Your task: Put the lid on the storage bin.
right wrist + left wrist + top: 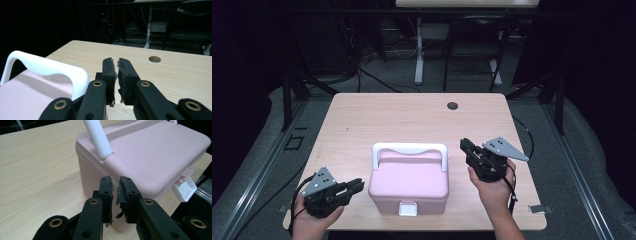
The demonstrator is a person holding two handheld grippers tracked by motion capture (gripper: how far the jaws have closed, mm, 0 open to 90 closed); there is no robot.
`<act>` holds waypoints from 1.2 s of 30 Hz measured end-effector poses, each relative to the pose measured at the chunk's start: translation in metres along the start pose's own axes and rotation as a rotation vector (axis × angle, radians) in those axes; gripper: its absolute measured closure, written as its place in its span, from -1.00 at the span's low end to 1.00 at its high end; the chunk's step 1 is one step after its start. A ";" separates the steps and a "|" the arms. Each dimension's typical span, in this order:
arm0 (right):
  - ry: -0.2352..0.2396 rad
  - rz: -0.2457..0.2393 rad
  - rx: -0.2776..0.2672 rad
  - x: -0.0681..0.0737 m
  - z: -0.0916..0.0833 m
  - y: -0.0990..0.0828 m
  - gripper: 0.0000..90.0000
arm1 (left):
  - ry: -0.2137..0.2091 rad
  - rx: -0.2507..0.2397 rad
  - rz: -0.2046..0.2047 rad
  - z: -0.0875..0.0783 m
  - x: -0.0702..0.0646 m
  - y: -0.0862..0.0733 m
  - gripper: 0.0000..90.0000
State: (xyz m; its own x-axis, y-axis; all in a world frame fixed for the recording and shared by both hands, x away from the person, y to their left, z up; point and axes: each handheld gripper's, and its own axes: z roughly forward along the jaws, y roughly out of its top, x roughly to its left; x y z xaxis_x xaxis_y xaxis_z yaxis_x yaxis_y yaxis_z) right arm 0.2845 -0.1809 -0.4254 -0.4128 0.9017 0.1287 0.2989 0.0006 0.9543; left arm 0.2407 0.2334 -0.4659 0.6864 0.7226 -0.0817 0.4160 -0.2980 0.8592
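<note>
Both grippers, left (354, 186) and right (464, 146), nearly closed, empty; nudging pink box (408, 182) could slide it off bench (362, 120).

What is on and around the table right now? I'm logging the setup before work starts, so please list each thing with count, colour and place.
Box: one, pink, lid down, near middle of the table.
Handle: one, white, upright over the box's far side.
Latch: one, white, on the box's near face.
Table: one, light wood, round hole near the far edge.
Second table's legs: white, on the floor beyond.
Left gripper: black, left of the box, jaws nearly together, holding nothing.
Right gripper: black, right of the box, jaws nearly together, holding nothing.
</note>
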 end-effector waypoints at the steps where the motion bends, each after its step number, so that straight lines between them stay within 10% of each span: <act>1: -0.001 -0.001 -0.001 0.000 0.000 0.000 0.85 | 0.000 -0.001 -0.004 0.001 0.001 0.000 0.76; 36: -0.010 0.001 0.023 -0.007 0.002 -0.002 0.78 | 0.040 -0.090 -0.113 0.029 0.052 0.058 0.31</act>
State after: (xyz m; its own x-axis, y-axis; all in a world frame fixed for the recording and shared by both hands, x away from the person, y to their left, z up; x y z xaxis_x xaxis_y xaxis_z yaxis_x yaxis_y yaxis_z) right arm 0.2885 -0.1862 -0.4292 -0.4036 0.9061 0.1271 0.3190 0.0092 0.9477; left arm 0.3172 0.2355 -0.4346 0.6132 0.7731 -0.1620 0.4328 -0.1573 0.8877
